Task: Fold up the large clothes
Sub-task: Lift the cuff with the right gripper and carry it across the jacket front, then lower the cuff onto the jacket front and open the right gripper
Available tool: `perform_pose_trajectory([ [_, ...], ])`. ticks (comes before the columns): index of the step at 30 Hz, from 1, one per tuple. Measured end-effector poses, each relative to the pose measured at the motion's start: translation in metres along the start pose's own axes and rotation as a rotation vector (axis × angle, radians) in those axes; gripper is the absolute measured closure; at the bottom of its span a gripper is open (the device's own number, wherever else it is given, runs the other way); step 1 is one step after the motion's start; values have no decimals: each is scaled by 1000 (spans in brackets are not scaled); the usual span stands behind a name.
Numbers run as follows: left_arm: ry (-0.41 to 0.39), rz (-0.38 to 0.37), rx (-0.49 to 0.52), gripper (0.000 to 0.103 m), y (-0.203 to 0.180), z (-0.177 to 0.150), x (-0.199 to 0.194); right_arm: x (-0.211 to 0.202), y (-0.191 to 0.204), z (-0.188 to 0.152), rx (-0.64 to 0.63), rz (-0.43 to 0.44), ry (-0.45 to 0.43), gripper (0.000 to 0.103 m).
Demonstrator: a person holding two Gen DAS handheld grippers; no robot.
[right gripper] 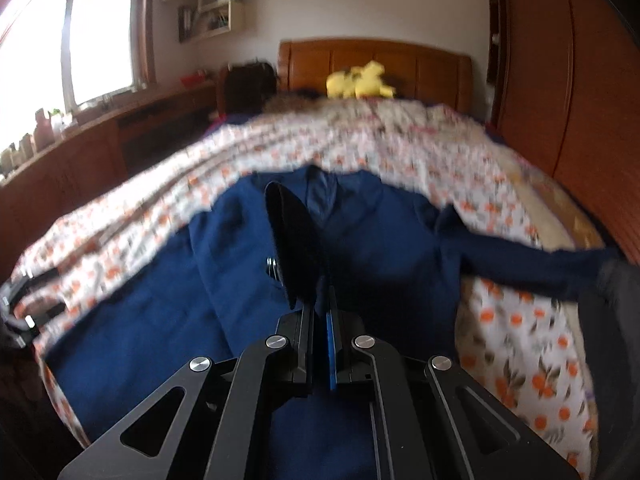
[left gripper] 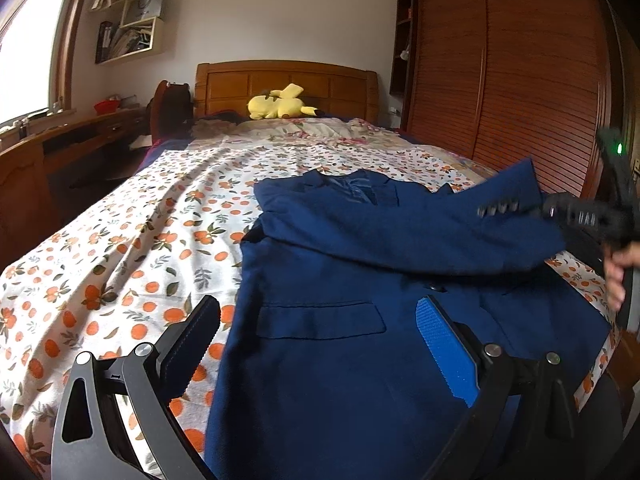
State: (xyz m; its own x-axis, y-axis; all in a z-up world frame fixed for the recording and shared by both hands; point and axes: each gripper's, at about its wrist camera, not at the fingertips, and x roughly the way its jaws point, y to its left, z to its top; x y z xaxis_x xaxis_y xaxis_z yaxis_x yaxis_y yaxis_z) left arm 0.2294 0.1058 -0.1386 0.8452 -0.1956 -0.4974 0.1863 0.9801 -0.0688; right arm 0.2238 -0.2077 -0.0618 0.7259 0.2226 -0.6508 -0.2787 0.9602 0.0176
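Navy blue jacket point(left gripper: 360, 280) lies face up on the orange-print bedspread point(left gripper: 120, 248), one sleeve point(left gripper: 460, 224) drawn across its chest. Right gripper point(left gripper: 548, 210) pinches that sleeve's cuff, jaws pressed together; left gripper point(left gripper: 316, 344) hovers spread wide over the hem.

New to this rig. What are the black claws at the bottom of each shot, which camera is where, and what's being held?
No robot: a person carries a two-finger gripper in each hand, each with a fisheye camera looking along its fingers.

Left-wrist view: the left gripper stands open above a navy jacket spread on a bed with an orange-print sheet. At the right edge, the right gripper pulls the jacket's sleeve across.

Right-wrist view, blurred: the right gripper is shut on the sleeve fabric. A yellow plush toy lies near the headboard.
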Motion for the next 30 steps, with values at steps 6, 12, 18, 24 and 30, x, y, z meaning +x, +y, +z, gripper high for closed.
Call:
perform_pose_trajectory([
  [6,5,-19,14,4,-11,2,11,7,4,-29,-31,-7,70,95],
  [12,8,-47,18,4,-28,6,24,-1,-1,-26,-66,-59,37,59],
  [18,17,-80,27,4,-49,10,42,20,-32,-14,-40,-88,65,58],
  [24,32,-101,35,4,-67,12,61,63,-66,-13,11,-123,149,58],
  [30,48,-122,53,4,-83,12,78,84,-84,-24,61,-74,228,58],
])
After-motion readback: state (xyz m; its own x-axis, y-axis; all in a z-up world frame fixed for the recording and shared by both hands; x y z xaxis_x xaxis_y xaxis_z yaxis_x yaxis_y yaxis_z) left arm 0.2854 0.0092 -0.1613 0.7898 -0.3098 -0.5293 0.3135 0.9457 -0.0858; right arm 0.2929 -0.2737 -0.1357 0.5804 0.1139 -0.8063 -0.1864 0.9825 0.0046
